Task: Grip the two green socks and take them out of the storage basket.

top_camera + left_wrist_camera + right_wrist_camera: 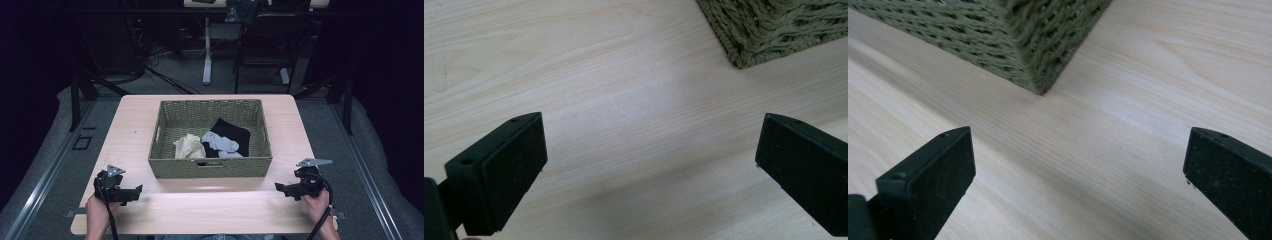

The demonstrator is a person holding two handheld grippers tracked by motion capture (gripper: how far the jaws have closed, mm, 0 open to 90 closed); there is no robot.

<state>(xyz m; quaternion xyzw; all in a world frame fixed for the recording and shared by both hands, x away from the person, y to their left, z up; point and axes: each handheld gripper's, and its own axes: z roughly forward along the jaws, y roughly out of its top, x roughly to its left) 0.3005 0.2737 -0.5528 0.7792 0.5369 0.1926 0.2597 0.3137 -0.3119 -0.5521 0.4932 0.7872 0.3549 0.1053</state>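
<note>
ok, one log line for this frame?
left tongs: open, empty | right tongs: open, empty | basket: mid-table, holds cream, grey, black cloths | phase: idle

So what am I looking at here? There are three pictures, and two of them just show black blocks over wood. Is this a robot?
No robot here: a person sits at a wooden table and holds a tool in each hand. The left hand-held gripper and the right hand-held gripper each have two black jaws that can pinch things.

The wide picture comes from a camera above the person, looking down on the table. The other two come from small cameras riding on the grippers, so the black blocks are each tool's own jaws, standing wide apart with nothing between them.

On the table stands a woven basket. Inside lie a cream cloth, a pale grey cloth and a black cloth. Nothing is held.
</note>
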